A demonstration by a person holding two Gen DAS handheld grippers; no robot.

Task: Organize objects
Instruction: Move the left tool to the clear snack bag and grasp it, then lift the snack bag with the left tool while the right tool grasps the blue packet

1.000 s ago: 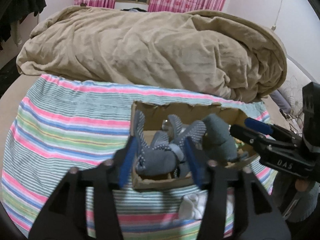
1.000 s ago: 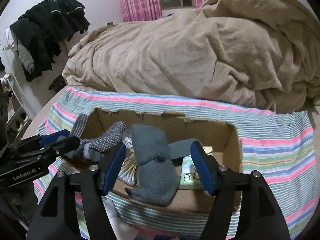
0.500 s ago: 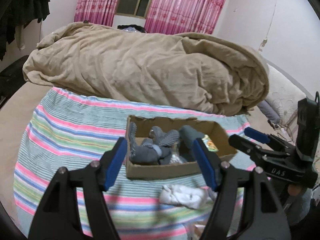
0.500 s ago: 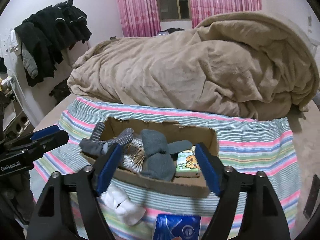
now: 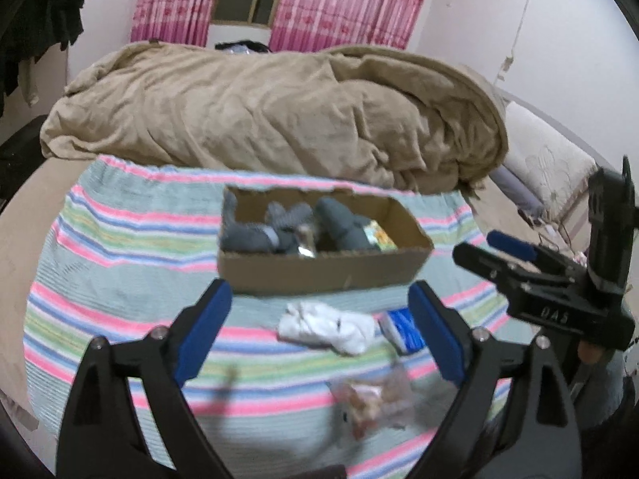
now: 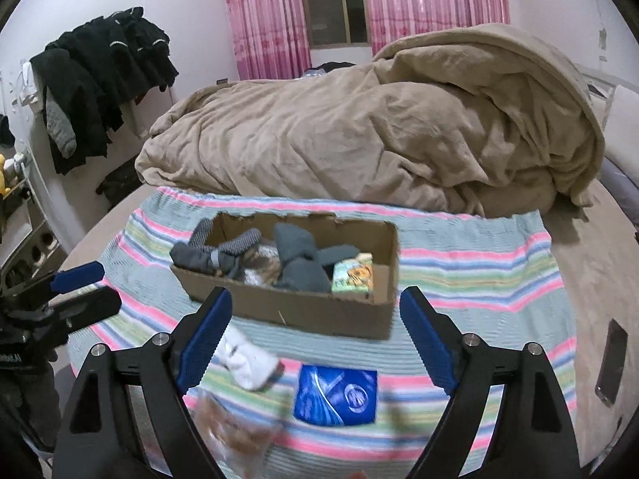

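A cardboard box [image 5: 319, 275] [image 6: 303, 311] sits on the striped cloth [image 5: 131, 239] [image 6: 475, 275], holding grey socks [image 5: 255, 235] [image 6: 299, 263] and a small green packet [image 6: 353, 273]. In front of it lie white socks [image 5: 331, 325] [image 6: 247, 361], a blue packet [image 5: 403, 329] [image 6: 337, 395] and a clear snack bag [image 5: 371, 403] [image 6: 227, 427]. My left gripper [image 5: 319, 331] hangs back from the box, jaws opening wide, nothing between them. My right gripper [image 6: 315, 333] is likewise back from the box, jaws opening, nothing held.
A bulky tan duvet [image 5: 279, 119] [image 6: 379, 139] fills the bed behind the box. Dark clothes [image 6: 100, 76] hang on the left wall. A phone [image 6: 611, 367] lies on the bed at the right. Pink curtains [image 6: 267, 16] frame a window.
Both grippers let go of the grey socks in the box, spread their jaws and drew back and up. The white socks, blue packet and snack bag came into view.
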